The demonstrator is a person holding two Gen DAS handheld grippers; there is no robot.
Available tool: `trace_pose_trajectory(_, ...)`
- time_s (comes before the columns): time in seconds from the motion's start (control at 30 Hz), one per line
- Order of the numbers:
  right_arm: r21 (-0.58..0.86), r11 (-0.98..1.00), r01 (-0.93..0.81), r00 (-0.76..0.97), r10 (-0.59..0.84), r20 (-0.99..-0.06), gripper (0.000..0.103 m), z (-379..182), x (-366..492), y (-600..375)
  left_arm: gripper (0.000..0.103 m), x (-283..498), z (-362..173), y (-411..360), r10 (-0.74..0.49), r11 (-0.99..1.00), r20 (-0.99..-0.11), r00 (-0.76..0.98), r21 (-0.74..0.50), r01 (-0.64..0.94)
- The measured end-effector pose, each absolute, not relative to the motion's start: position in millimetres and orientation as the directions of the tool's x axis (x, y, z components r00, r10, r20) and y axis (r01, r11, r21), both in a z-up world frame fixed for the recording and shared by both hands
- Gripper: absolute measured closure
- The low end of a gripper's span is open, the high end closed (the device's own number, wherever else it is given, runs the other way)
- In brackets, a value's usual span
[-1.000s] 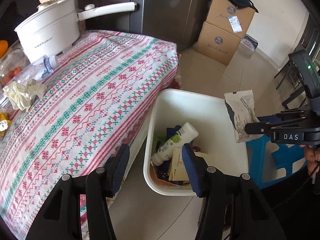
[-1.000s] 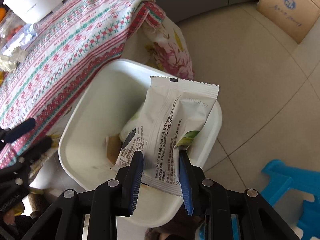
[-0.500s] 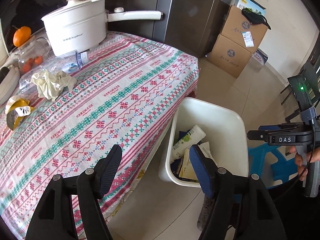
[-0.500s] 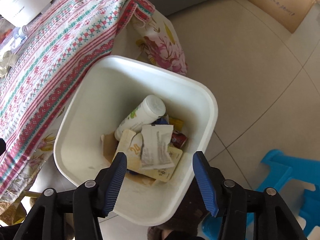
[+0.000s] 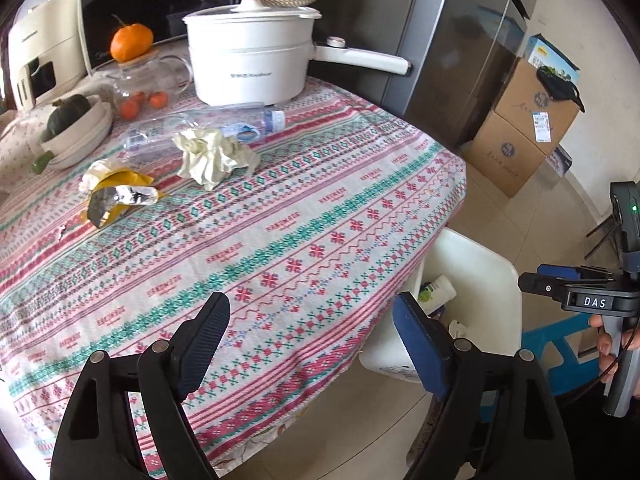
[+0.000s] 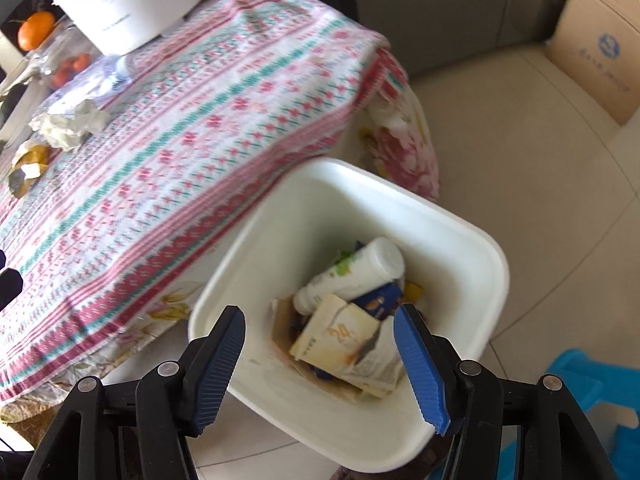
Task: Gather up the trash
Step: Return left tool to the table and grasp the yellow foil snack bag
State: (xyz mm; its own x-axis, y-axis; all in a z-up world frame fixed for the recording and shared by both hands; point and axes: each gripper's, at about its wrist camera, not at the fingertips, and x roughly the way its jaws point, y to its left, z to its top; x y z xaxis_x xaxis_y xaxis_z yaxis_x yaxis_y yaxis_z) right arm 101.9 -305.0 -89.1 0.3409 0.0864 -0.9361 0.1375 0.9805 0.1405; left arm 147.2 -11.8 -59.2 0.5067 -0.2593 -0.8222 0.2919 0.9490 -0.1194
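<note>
White bin [image 6: 460, 236] w/ trash under opening, empty right hand-held gripper [image 6: 320, 356]

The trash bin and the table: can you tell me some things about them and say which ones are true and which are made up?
1. The white trash bin stands on the floor beside the table. True.
2. The bin is empty. False: a white bottle and wrappers lie in it.
3. A crumpled tissue lies on the tablecloth. True.
4. The right gripper holds a wrapper. False: nothing is between its opening jaws.
5. The white pot is on the floor. False: it stands on the table.
</note>
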Motion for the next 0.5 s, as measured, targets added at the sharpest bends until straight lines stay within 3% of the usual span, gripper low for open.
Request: trace_pose_trajectory(0.5,0.171,0.985,0.014,0.39,0.152,-0.908,0.032,-63.4,145.6,-220.2,0.017,187.8,-46.0,115.2,-0.097,0.99,-0.8,0.592,-0.139,-0.026)
